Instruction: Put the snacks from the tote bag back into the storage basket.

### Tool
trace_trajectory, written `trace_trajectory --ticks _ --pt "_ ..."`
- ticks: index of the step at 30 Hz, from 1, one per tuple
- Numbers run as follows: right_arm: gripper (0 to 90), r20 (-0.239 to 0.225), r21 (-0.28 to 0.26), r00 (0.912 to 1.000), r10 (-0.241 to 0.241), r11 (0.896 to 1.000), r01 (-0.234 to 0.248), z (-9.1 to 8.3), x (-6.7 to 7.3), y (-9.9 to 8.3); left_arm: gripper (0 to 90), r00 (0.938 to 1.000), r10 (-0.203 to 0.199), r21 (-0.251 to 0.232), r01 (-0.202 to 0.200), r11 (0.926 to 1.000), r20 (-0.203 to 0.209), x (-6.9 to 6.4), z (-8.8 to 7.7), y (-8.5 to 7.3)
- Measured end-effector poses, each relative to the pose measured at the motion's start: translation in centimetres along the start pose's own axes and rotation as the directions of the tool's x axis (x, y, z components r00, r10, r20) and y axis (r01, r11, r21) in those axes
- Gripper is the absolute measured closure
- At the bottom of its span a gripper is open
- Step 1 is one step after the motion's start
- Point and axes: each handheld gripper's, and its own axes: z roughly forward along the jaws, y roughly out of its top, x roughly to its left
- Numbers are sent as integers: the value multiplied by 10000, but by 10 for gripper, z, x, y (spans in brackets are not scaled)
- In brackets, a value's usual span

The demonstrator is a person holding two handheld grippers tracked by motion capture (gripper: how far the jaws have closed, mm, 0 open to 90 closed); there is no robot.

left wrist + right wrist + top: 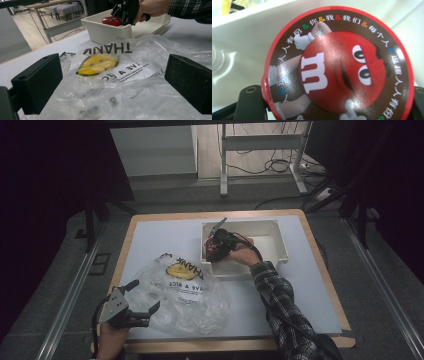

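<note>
We had the right gripper (216,246) down in the bin (280,251), at its left end, which stood toward the far right of the table (310,310). Its jaws were clamped on the sides of the red tin (337,67); in the right gripper view the lid with the candy face sat square between them, and the white wall of the bin ran just behind it. In the left gripper view the tin (112,21) showed as a red rim just above the bin (105,31) wall, with the right gripper (125,11) over it.

The left gripper (142,302) rested at the near left corner of the table, jaws spread wide and holding nothing, on the edge of the bag (185,295). The bag (120,82) lay flat and crumpled between the bin and the near edge, its mouth not held open; we could not tell where its opening lay.

We judged the work barely started: the tin was gripped but not yet clear of the bin. Left for us, as it seemed, were lifting it out, taking hold of the bag and opening it, and carrying the tin across. Whether the bin held anything else we could not tell.
</note>
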Motion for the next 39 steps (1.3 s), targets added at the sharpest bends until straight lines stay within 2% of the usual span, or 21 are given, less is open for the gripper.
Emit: trace_trajectory --ticks 16,32,39 --pt "257 -176 150 9998 30 9999 -28 9 -15 4 14 10000 11 -6 -11 10000 -5 0 0 0" --pt "255 -354 126 9983 -472 9988 476 11 -22 4 14 10000 27 -8 -27 10000 -9 0 0 0" --pt "231 -452 -149 9986 -256 9996 249 12 -24 1 15 10000 -1 -31 1 10000 -4 -1 0 0"
